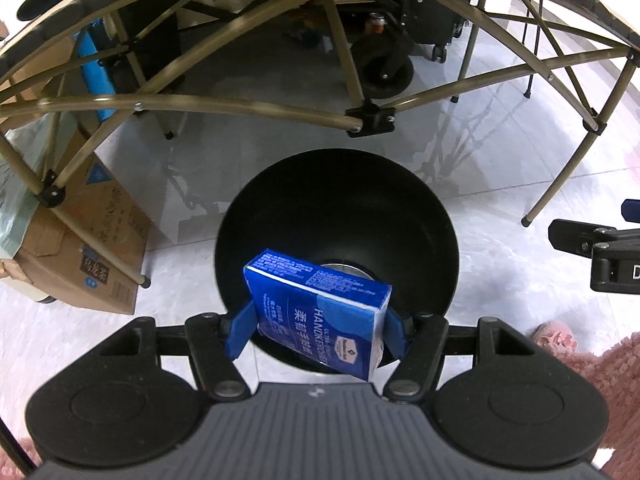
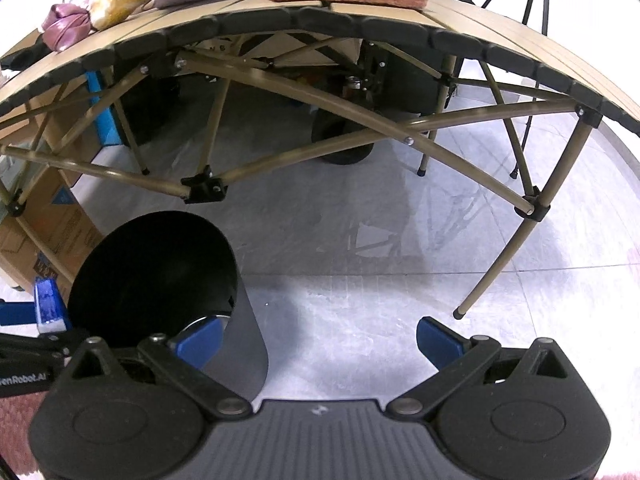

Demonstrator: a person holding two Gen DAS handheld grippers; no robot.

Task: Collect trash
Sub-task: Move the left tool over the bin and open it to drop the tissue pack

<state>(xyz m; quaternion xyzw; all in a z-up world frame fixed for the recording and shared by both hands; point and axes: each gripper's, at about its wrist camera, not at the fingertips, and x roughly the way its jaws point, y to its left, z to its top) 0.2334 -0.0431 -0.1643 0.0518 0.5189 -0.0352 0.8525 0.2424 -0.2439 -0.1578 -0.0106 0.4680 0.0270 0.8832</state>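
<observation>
**Jaws clamp tissue pack over the bin**

Left gripper [image 1: 318, 330] pinches the blue handkerchief pack [image 1: 320, 316] by its sides, directly above the black bin [image 1: 336, 200], presumably ready for dropping. Right gripper [image 2: 320, 340] hangs open and empty beside the bin.

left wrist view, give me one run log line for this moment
left gripper: shut on blue tissue pack | position: above open black bin | right gripper: open, empty | pack not yet dropped

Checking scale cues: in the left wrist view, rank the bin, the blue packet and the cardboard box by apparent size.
1. Bin, largest.
2. Cardboard box.
3. Blue packet, smallest, though nearness to the camera enlarges it.
</observation>
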